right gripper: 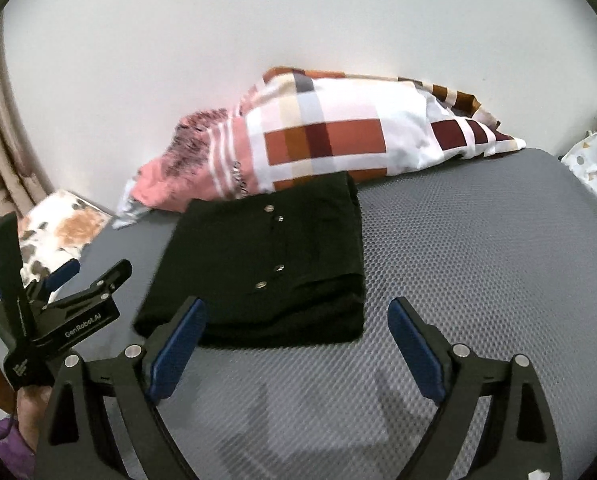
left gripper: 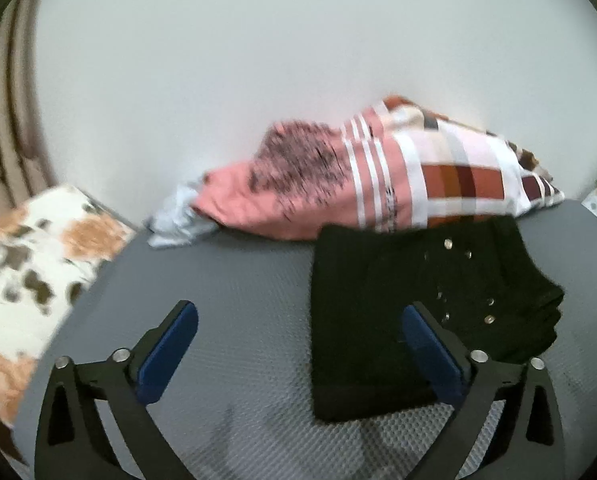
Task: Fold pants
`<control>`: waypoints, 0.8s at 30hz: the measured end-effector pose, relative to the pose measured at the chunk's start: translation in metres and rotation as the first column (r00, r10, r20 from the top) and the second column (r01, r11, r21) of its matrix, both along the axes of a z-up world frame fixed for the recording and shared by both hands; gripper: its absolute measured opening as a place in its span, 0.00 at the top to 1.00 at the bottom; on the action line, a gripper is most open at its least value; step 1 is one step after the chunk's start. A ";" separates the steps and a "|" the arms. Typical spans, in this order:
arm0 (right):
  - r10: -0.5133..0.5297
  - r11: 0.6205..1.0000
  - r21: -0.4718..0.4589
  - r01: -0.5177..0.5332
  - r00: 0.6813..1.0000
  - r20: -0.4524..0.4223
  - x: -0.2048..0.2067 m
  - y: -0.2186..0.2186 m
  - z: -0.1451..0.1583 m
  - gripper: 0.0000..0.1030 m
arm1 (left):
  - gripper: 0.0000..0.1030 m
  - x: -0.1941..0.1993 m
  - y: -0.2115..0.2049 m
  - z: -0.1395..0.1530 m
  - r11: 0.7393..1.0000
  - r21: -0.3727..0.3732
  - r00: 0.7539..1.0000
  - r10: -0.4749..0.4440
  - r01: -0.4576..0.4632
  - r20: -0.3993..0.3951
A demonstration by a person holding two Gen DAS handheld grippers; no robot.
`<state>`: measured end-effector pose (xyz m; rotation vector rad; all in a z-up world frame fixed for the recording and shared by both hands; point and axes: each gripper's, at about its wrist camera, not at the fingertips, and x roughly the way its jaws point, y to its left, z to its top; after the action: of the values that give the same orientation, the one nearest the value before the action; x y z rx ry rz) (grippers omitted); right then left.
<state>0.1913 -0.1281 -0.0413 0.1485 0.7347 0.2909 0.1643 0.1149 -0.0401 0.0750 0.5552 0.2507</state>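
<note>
The black pants [right gripper: 274, 256] lay folded into a small flat pile on the gray bench [right gripper: 478, 264], I think so they would stay neat. They were just ahead of my right tool [right gripper: 294, 320] and a bit to its left side. From my left tool [left gripper: 300, 322] they sat ahead and to the right. Both tools were spread wide with nothing in them, held above the bench, because the folding looked done. Past the pants, away from my tools, a checked pillow [right gripper: 330, 144] leaned on the white wall [right gripper: 298, 20], out of the way.
</note>
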 end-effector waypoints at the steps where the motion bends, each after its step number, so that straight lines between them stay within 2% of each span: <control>1: 0.000 1.000 0.008 0.000 1.000 0.007 -0.006 -0.001 0.004 0.12 | 0.00 -0.009 -0.003 0.011 1.000 0.009 1.000 0.000 0.000 0.025; 5: 0.000 0.999 0.038 -0.002 0.999 0.053 -0.030 -0.009 0.025 0.12 | 0.00 -0.052 -0.013 0.058 1.000 -0.010 0.986 -0.023 0.025 0.163; 8: -0.003 0.998 0.061 -0.002 0.997 0.078 -0.044 -0.019 0.037 0.11 | 0.00 -0.079 -0.018 0.096 0.996 -0.054 0.970 -0.058 0.073 0.238; 9: -0.007 0.998 0.071 0.000 0.996 0.085 -0.048 -0.022 0.041 0.11 | 0.00 -0.084 -0.020 0.105 0.997 -0.048 0.967 -0.045 0.059 0.250; 11: -0.013 0.997 0.083 0.005 0.995 0.096 -0.057 -0.028 0.046 0.10 | 0.00 -0.089 -0.025 0.122 1.000 -0.026 0.968 -0.002 0.009 0.251; 15: -0.015 0.996 0.090 0.005 0.993 0.113 -0.069 -0.036 0.053 0.10 | 0.00 -0.098 -0.032 0.145 0.997 -0.045 0.966 -0.054 0.068 0.254; 19: -0.019 0.996 0.092 0.008 0.992 0.122 -0.076 -0.042 0.057 0.10 | 0.00 -0.113 -0.039 0.155 0.994 -0.045 0.948 -0.080 0.099 0.309; 24: -0.022 0.995 0.097 0.010 0.992 0.125 -0.082 -0.047 0.062 0.10 | 0.00 -0.114 -0.048 0.157 0.993 -0.040 0.954 -0.093 0.109 0.286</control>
<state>0.1096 -0.1754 0.0208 0.2254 0.5939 0.3178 0.0506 0.0665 0.1169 0.0127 0.2709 0.1421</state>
